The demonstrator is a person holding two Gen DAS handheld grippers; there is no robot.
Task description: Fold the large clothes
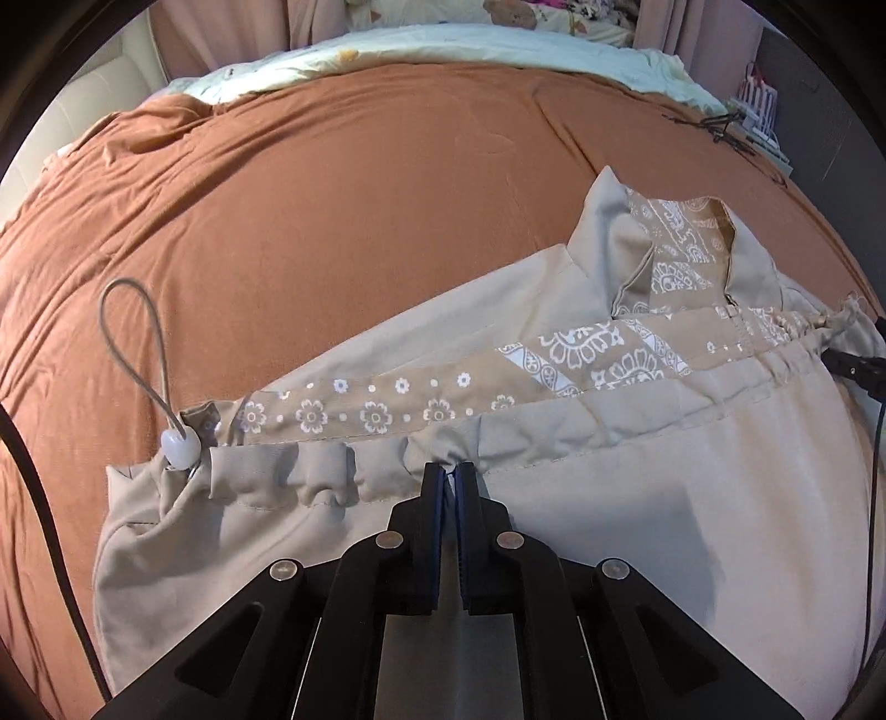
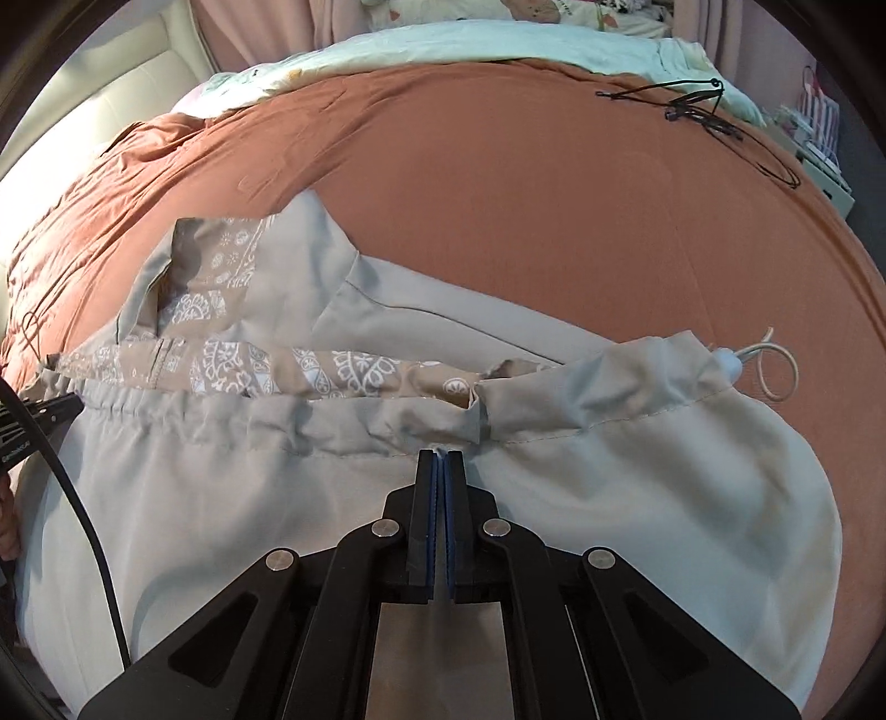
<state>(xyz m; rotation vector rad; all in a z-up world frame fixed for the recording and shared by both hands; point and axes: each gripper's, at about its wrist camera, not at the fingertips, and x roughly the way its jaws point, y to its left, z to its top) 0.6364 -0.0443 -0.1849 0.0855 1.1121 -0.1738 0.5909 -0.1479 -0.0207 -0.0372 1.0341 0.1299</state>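
Left gripper | our fingers pinch jacket hem | right gripper likewise | we hold both to lift a fold over bed.

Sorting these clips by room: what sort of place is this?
Most likely a bedroom: a beige jacket lies on a bed under a rust-orange sheet, with a pale quilt and pink curtains beyond.

The beige jacket runs off the lower picture edge; its hem fold hides between both pairs of jaws. Beyond the jacket, small items at the bed's far right corner are too blurred to identify.
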